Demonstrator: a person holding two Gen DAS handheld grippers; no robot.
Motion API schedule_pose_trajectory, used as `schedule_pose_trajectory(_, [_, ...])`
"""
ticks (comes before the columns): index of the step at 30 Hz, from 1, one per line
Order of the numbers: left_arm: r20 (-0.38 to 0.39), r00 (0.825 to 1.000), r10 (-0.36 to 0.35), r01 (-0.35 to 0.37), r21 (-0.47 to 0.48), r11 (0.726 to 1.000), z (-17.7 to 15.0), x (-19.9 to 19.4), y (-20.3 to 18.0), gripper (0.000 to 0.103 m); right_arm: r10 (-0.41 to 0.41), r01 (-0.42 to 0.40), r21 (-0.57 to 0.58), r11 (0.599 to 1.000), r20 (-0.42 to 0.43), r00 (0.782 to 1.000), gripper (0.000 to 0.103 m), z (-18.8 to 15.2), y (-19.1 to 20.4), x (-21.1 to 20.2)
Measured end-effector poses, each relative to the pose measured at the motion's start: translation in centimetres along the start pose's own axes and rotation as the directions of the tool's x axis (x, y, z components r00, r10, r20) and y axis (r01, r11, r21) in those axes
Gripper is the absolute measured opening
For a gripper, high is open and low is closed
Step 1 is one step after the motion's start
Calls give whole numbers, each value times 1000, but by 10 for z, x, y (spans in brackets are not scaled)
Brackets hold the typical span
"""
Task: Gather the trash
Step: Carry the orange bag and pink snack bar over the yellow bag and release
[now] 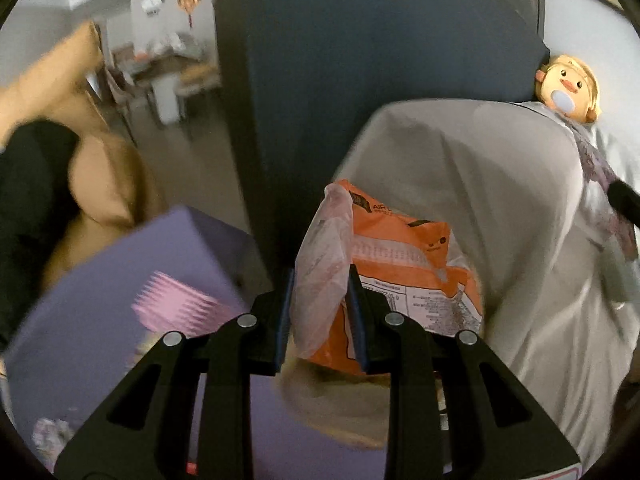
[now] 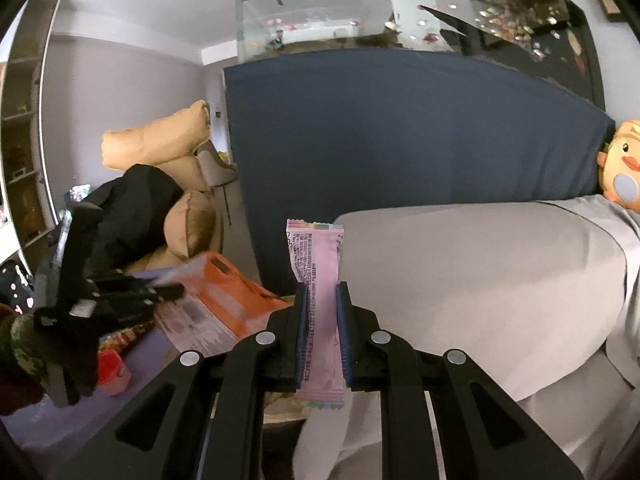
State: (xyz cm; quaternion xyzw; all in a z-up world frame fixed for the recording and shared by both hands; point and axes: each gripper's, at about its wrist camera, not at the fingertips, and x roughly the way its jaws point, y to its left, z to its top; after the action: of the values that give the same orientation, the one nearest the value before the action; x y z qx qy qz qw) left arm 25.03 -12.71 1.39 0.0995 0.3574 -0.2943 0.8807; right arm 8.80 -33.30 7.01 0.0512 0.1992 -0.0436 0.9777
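Note:
My left gripper (image 1: 320, 276) is shut on an orange mailer bag (image 1: 404, 252) with a crumpled clear plastic flap (image 1: 324, 268), held above a purple box (image 1: 104, 304). In the right wrist view the left gripper (image 2: 120, 296) shows at the lower left, holding the orange mailer bag (image 2: 224, 300) over the purple box (image 2: 36, 416). My right gripper (image 2: 322, 292) is shut on a pink snack wrapper (image 2: 316, 276) that stands upright between its pads, beside the grey-covered sofa arm (image 2: 460, 280).
A grey sheet covers the sofa (image 1: 500, 208). A yellow duck plush (image 1: 568, 88) lies at the right, also in the right wrist view (image 2: 624, 168). A dark blue panel (image 2: 400, 140) stands behind, with a fish tank (image 2: 360, 4) above. Tan cushions (image 2: 160, 148) and a black garment (image 2: 136, 204) are at the left.

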Motion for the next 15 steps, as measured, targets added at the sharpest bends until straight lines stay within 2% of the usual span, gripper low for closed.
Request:
schedule_pose_trajectory(1, [-26, 998, -51, 50, -22, 998, -1, 9, -1, 24, -1, 1, 1, 1000, -3, 1000, 15, -1, -1, 0])
schedule_pose_trajectory(3, [-71, 991, -111, 107, -56, 993, -3, 23, -3, 24, -3, 3, 3, 1000, -13, 1000, 15, -3, -4, 2])
schedule_pose_trajectory(4, [-105, 983, -151, 143, -78, 987, -5, 31, -4, 24, -4, 4, 4, 1000, -16, 1000, 15, -4, -4, 3])
schedule_pose_trajectory(7, [-200, 959, -201, 184, -101, 978, -14, 50, -8, 24, -3, 4, 13, 1000, -19, 1000, 15, -5, -6, 5])
schedule_pose_trajectory(9, [-240, 957, -160, 139, -103, 985, -19, 65, -6, 27, 3, -3, 22, 1000, -23, 1000, 15, -6, -6, 8])
schedule_pose_trajectory(12, [-283, 957, -59, 20, -138, 990, -23, 88, 9, 27, 12, -12, 18, 1000, -35, 999, 15, -8, -2, 14])
schedule_pose_trajectory(15, [-282, 959, 5, -49, -151, 987, -24, 97, 20, 28, 20, -19, 6, 1000, -41, 999, 15, -8, 5, 19])
